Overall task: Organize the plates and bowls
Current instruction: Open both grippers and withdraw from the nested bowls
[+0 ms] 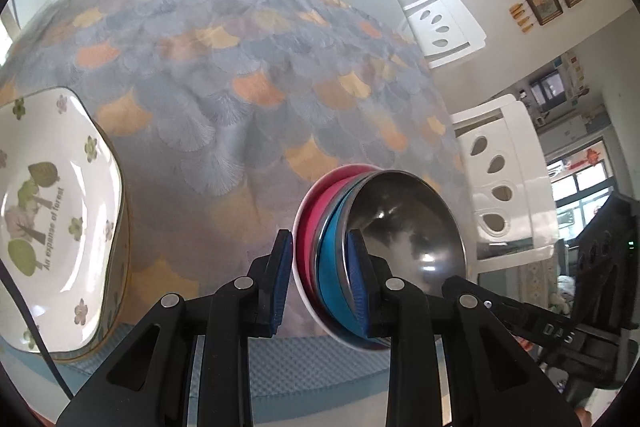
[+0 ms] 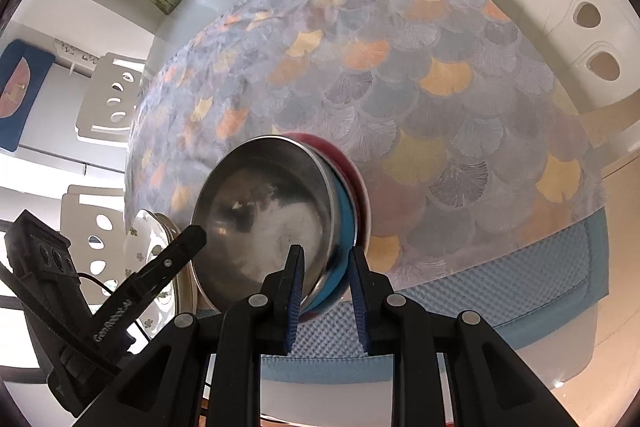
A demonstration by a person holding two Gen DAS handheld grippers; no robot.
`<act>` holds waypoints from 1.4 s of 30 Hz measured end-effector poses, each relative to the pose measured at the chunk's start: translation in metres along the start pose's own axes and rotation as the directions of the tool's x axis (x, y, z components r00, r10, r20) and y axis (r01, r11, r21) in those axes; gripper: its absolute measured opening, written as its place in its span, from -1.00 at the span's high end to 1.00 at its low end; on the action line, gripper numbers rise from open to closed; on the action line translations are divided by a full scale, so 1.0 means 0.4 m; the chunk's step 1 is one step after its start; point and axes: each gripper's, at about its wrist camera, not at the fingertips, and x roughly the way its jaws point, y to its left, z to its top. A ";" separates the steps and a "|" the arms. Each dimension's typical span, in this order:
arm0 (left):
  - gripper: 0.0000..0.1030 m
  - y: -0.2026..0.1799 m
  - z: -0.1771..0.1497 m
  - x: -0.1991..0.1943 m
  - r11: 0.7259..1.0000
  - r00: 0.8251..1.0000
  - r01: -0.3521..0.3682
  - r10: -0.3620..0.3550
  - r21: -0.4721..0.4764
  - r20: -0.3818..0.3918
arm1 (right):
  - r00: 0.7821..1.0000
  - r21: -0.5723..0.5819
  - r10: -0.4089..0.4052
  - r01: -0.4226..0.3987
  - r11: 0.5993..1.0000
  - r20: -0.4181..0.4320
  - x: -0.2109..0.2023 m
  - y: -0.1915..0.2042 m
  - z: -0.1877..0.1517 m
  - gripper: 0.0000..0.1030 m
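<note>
Far to the left of the left gripper (image 1: 320, 267) lies a glossy white ceramic plate with rounded corners and a printed tree and flower pattern (image 1: 52, 211). It rests flat on the tablecloth with fan-shaped scales in grey-blue, orange and yellow (image 1: 224, 75), well apart from the claw.

The left gripper has black plastic arms and ribbed blue pads. Its jaws stand narrow and close on the rim of a tilted stack of three nested bowls. One pad lies outside against the white-rimmed pink bowl (image 1: 306, 227); the other sits inside the shiny round stainless steel bowl (image 1: 408, 227). A glossy blue bowl (image 1: 332, 267) is sandwiched between the two.

On the opposite side of the stack, the right gripper (image 2: 326, 287) grips the other rim in the same manner, jaws narrow. Its left pad lies inside the steel hollow and its right pad is outside, with the blue wall between the pads. The stack leans, its mirrored hollow facing up and sideways, and is held between the two claws above the cloth.

Below both claws runs a pale blue waffle-textured mat (image 2: 500, 267) with a darker smooth border, laid at the table's near edge under the cloth's hem.

To the right of the stack, beyond the table edge, stand white moulded chairs with teardrop cut-outs (image 1: 496, 187).
</note>
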 end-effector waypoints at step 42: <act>-0.21 -0.048 -0.106 -0.116 0.987 0.989 0.018 -0.041 0.158 0.143 | 0.909 -0.239 0.072 0.031 0.971 0.411 -0.179 0.040 -0.129 -0.29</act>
